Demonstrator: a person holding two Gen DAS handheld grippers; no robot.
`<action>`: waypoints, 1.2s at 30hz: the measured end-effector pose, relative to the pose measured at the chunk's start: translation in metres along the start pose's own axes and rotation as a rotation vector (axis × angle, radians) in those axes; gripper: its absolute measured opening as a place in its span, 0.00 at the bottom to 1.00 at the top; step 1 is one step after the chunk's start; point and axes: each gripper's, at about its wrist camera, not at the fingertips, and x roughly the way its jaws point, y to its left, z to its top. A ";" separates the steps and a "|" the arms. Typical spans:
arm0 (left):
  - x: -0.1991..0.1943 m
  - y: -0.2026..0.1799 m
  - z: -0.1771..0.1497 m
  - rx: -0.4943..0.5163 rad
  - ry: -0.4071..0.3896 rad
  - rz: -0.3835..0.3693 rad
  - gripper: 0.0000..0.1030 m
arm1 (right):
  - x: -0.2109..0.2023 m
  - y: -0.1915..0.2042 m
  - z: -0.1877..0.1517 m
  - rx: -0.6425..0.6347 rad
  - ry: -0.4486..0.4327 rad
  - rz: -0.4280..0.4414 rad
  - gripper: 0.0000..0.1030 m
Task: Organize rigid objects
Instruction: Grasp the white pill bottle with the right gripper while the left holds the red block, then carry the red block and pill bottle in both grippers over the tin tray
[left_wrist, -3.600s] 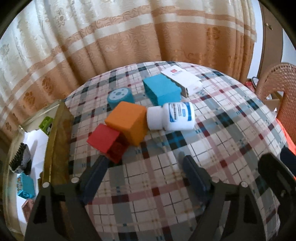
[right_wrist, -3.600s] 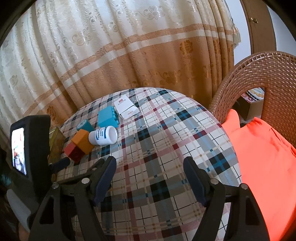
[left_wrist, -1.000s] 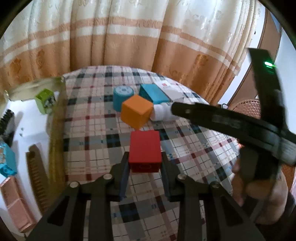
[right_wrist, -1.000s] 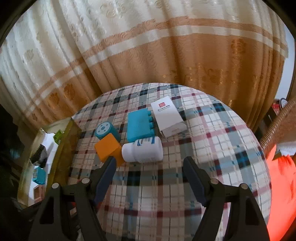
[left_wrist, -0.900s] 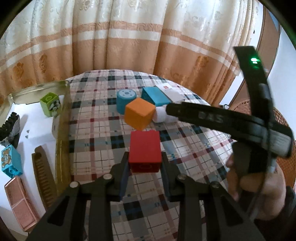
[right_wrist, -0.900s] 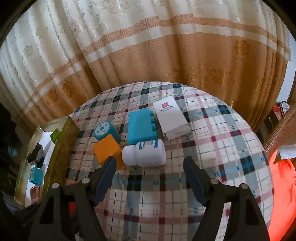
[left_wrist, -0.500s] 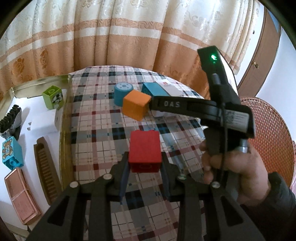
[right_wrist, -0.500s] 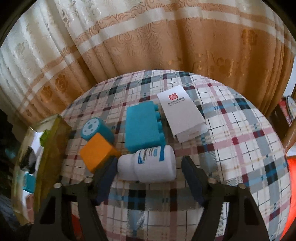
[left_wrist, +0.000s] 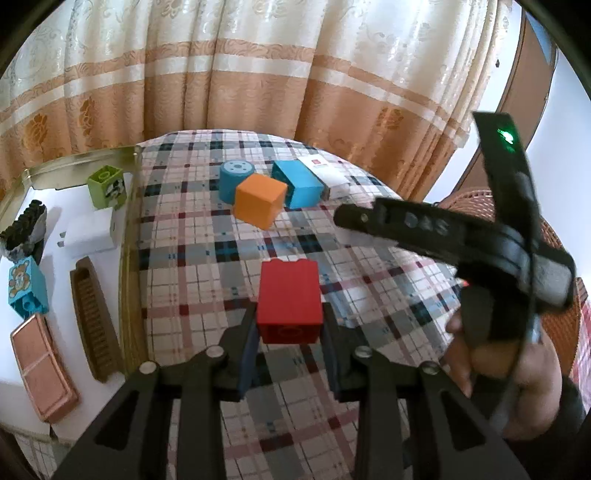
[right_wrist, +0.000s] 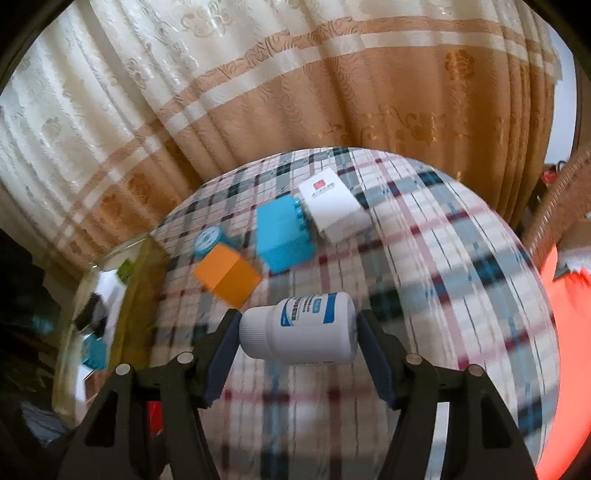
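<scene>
My left gripper (left_wrist: 290, 332) is shut on a red block (left_wrist: 289, 301) and holds it above the plaid table (left_wrist: 199, 236). My right gripper (right_wrist: 297, 339) is shut on a white pill bottle (right_wrist: 299, 330) lying sideways, lifted off the table (right_wrist: 443, 295). Its body (left_wrist: 461, 229) shows at the right of the left wrist view. On the table lie an orange cube (left_wrist: 260, 200) (right_wrist: 227, 275), a blue brick (left_wrist: 297, 183) (right_wrist: 282, 236), a blue cylinder (left_wrist: 236, 180) (right_wrist: 208, 238) and a white box (left_wrist: 325, 171) (right_wrist: 334, 210).
A gold-rimmed tray (left_wrist: 127, 229) at the table's left holds a green block (left_wrist: 106, 186), a white box (left_wrist: 92, 234), a blue bear block (left_wrist: 27, 288), a brown comb (left_wrist: 92, 321), a dark brush (left_wrist: 24, 229) and a pink case (left_wrist: 40, 369). A wicker chair (right_wrist: 561, 206) with orange fabric stands right.
My right gripper closed on the pill bottle and lifted it away from the orange cube. My left gripper still holds the red block, raised and turned slightly.
</scene>
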 end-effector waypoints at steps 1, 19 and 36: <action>-0.003 0.000 -0.001 -0.001 -0.002 -0.002 0.29 | -0.005 0.000 -0.005 0.005 -0.004 0.000 0.64; -0.052 0.015 -0.020 -0.018 -0.061 0.005 0.30 | -0.047 0.039 -0.057 -0.005 -0.001 0.054 0.64; -0.096 0.082 -0.029 -0.108 -0.136 0.100 0.29 | -0.057 0.103 -0.064 -0.112 0.000 0.152 0.64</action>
